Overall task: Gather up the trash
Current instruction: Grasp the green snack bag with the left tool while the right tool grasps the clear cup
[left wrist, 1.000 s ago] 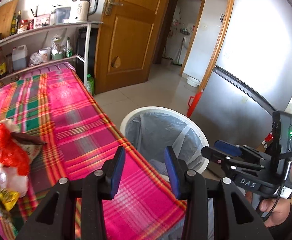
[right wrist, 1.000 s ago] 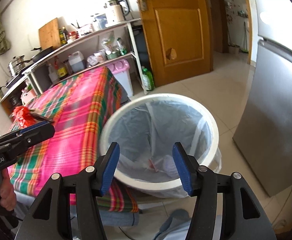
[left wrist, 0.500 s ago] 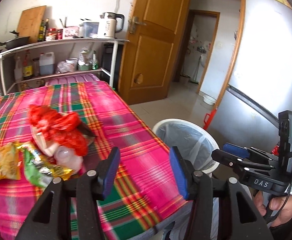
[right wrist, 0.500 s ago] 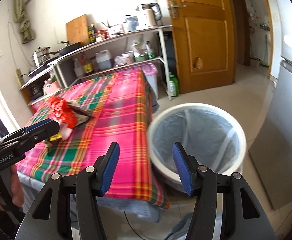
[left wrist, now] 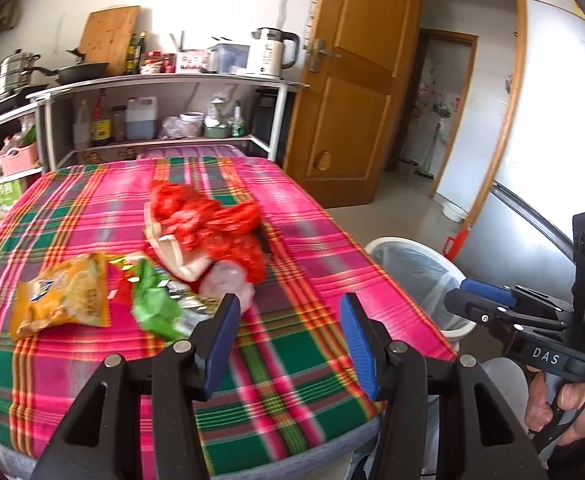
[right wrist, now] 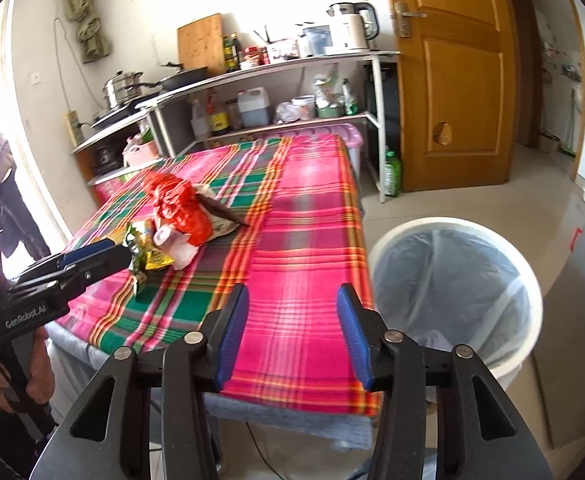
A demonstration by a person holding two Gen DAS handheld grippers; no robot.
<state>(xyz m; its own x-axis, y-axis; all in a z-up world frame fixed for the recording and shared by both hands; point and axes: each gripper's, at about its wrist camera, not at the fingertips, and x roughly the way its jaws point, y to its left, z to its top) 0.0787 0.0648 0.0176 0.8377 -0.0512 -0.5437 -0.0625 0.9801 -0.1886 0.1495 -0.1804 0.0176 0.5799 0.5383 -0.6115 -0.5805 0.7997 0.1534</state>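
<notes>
Trash [left wrist: 196, 256] sits piled on the tabletop [left wrist: 312, 248], left of the bin [right wrist: 452, 280]. Both grippers, left [left wrist: 286, 340] and right [right wrist: 292, 334], gape wide, holding nothing. Next: reach for a wrapper.

Home kitchen: shelf rack [left wrist: 164, 80] at 12 o'clock with kettle [left wrist: 270, 52], pots [left wrist: 12, 74], oil bottles; wooden door [left wrist: 356, 80] at 1 o'clock.

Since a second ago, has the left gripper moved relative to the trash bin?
Yes. The left gripper swung left, away from the trash bin, which now sits at its right, and toward the wrappers on the table.
</notes>
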